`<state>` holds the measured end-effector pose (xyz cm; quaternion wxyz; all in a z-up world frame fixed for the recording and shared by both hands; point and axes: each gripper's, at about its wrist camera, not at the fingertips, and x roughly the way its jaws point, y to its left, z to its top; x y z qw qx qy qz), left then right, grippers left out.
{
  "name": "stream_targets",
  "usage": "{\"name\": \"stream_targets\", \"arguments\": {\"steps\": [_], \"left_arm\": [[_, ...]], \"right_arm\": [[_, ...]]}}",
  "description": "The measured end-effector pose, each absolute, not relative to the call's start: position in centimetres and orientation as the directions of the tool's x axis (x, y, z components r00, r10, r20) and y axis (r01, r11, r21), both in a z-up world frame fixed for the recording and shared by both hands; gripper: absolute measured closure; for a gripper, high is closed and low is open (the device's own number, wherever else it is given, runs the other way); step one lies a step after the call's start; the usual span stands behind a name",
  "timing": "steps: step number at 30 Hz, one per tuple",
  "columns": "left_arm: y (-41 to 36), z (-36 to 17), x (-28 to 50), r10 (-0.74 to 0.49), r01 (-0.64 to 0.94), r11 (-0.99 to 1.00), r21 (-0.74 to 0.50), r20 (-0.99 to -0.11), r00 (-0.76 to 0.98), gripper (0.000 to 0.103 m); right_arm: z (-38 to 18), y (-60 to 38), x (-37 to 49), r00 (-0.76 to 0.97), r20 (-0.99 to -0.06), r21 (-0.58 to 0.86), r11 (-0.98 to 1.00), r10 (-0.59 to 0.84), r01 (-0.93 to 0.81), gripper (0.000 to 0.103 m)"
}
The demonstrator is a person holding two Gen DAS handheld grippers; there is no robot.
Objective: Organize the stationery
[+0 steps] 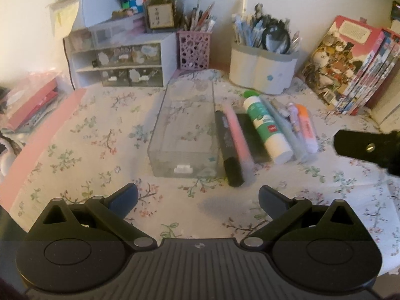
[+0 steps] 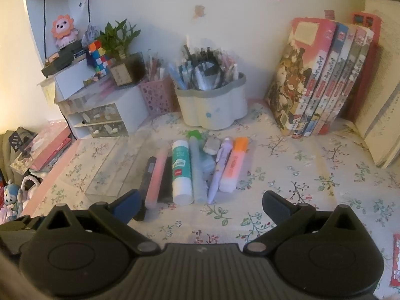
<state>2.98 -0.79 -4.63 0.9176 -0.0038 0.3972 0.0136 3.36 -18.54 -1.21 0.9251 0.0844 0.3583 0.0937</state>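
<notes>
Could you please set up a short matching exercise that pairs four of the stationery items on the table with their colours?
Things:
1. glue stick
2. highlighter
3. marker nearest the clear box
4. pen holder with round holes

Colours:
A. black
B. pink-purple
C. white with a green label
D. orange

Pairs: 1-C, 2-D, 3-A, 4-B

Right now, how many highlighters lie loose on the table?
2. A pink highlighter lies near the left of the row, beside the black marker; an orange highlighter ends the row on the right. Others may be hidden.
</notes>
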Motion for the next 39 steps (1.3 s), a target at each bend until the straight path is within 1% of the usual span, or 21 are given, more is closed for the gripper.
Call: {"name": "stream_targets", "arguments": {"steps": [5,11,13,15,17,18,19,21,23,26,28,29,30,33,36,39], "left_arm": [[0.1,-6.4,3.8,0.027,-0.043,0.999,-0.003,-0.724,0.689,0.005],[0.8,-8.1,4.7,0.005,-0.044,0.998,-0.036,-0.718,0.696,0.005],[0.7,-8.3,4.9,0.008,-0.036,0.999,-0.025,-0.702,0.712,0.005],[0.7,-8.4,5.1,0.001,-0.026,0.999,-0.026,-0.691,0.723,0.005],[0.8,-8.5,5.3,0.008,-0.038,0.999,-0.029,-0.682,0.731,0.006],[0.9,-8.6,5.3,0.006,-0.040,0.999,-0.035,-0.675,0.738,0.008],[1.0,-8.5,5.3,-0.002,-0.035,0.999,-0.042,-0.669,0.743,0.010],[1.1,-8.4,5.3,-0.026,-0.017,0.998,-0.059,-0.654,0.756,0.010],[1.0,-8.5,5.5,-0.025,-0.010,0.999,-0.051,-0.648,0.761,0.010],[0.9,-8.5,5.8,-0.034,0.009,0.999,-0.042,-0.637,0.770,0.014],[0.9,-8.4,6.2,-0.038,0.014,0.999,-0.043,-0.633,0.773,0.021],[0.9,-8.5,6.2,-0.038,0.013,0.999,-0.044,-0.630,0.776,0.023],[1.0,-8.5,6.4,-0.033,0.007,0.999,-0.043,-0.632,0.774,0.030],[0.9,-8.8,6.5,-0.006,0.001,1.000,-0.008,-0.621,0.784,0.030],[0.7,-9.0,6.1,0.003,0.004,1.000,0.010,-0.604,0.797,0.031],[0.5,-9.2,5.5,0.007,0.006,1.000,0.020,-0.589,0.808,0.031]], "right_arm": [[-1.7,-18.6,4.2,0.719,-0.647,0.242,0.963,0.253,-0.121,0.023],[-2.5,-18.9,5.4,0.707,-0.658,0.263,0.959,0.260,-0.108,0.033],[-2.8,-19.1,5.9,0.701,-0.660,0.281,0.954,0.270,-0.103,0.037],[-3.0,-19.2,6.3,0.697,-0.660,0.293,0.950,0.281,-0.106,0.039],[-3.1,-19.0,6.7,0.693,-0.661,0.297,0.949,0.288,-0.111,0.049],[-3.2,-18.8,6.9,0.687,-0.665,0.295,0.948,0.293,-0.118,0.056],[-3.3,-18.6,7.3,0.680,-0.669,0.294,0.947,0.300,-0.129,0.060],[-3.4,-17.9,7.9,0.669,-0.673,0.285,0.945,0.315,-0.159,0.060],[-3.5,-17.0,8.7,0.660,-0.671,0.281,0.940,0.338,-0.195,0.060],[-3.8,-15.7,10.3,0.645,-0.671,0.267,0.931,0.366,-0.250,0.061],[-4.2,-15.0,11.5,0.629,-0.685,0.248,0.930,0.367,-0.272,0.067],[-4.3,-14.7,12.0,0.624,-0.687,0.242,0.926,0.373,-0.289,0.067],[-4.5,-14.5,12.4,0.616,-0.688,0.241,0.921,0.384,-0.305,0.071],[-5.3,-14.1,14.2,0.589,-0.714,0.237,0.922,0.378,-0.305,0.077],[-5.8,-13.8,15.2,0.576,-0.737,0.214,0.930,0.355,-0.299,0.077],[-6.5,-13.2,16.3,0.537,-0.780,0.181,0.937,0.322,-0.299,0.078]]}}
